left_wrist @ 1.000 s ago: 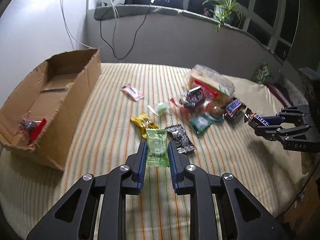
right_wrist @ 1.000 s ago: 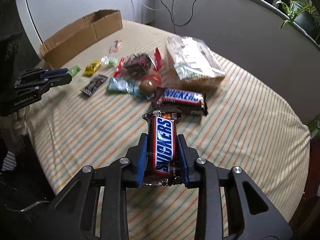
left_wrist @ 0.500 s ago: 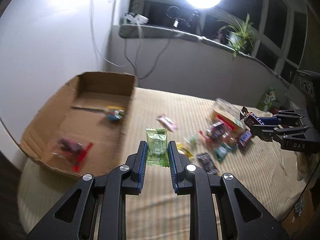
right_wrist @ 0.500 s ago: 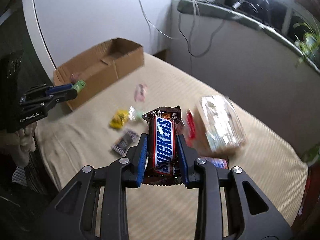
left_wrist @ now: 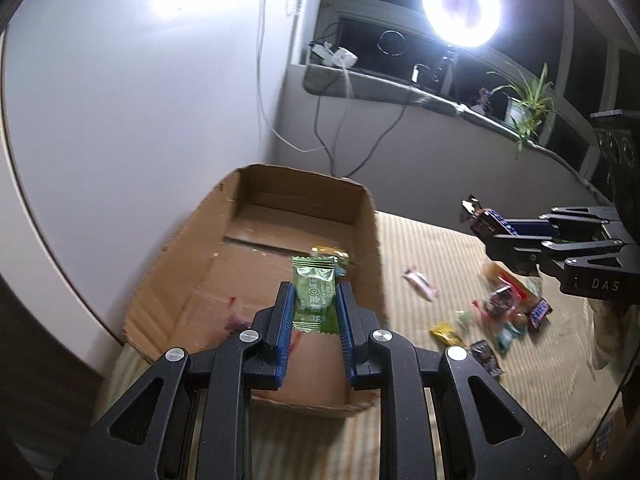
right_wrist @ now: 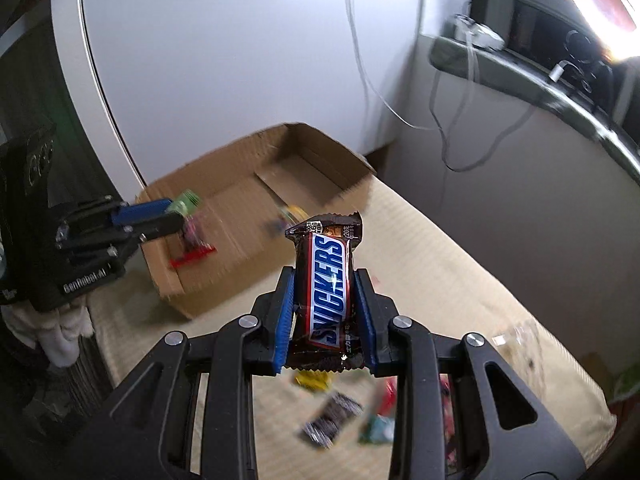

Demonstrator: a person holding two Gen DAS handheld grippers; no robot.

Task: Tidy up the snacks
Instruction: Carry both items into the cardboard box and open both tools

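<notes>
Left gripper: my left gripper (left_wrist: 313,294) pinches a green candy packet (left_wrist: 313,294) between its blue pads, the packet upright and sticking out past the fingertips.
Where it hangs: over the near part of the open cardboard box (left_wrist: 360,204), not touching the box.
Right gripper: my right gripper (right_wrist: 325,288) is clamped on a Snickers bar (right_wrist: 329,280), held lengthwise, its crimped top end poking up above the fingers.
Where it hangs: above the striped cloth (right_wrist: 432,264), just beside the box's near corner.
Box contents: a yellow-wrapped sweet (left_wrist: 332,253) on the box floor behind my green packet, and a red-edged packet (right_wrist: 192,254) nearer the left gripper; both are blurred.
Box position: it sits at the edge of the cloth, next to the white wall (left_wrist: 140,100).
Snacks left out: a pink wrapper (left_wrist: 418,282) lies alone on the cloth; further right a loose cluster (left_wrist: 508,312) with a yellow wrapper, a dark wrapper and another Snickers.
Background: a ring light (left_wrist: 460,8) glares above the window ledge, with a potted plant (left_wrist: 524,100) along it.
</notes>
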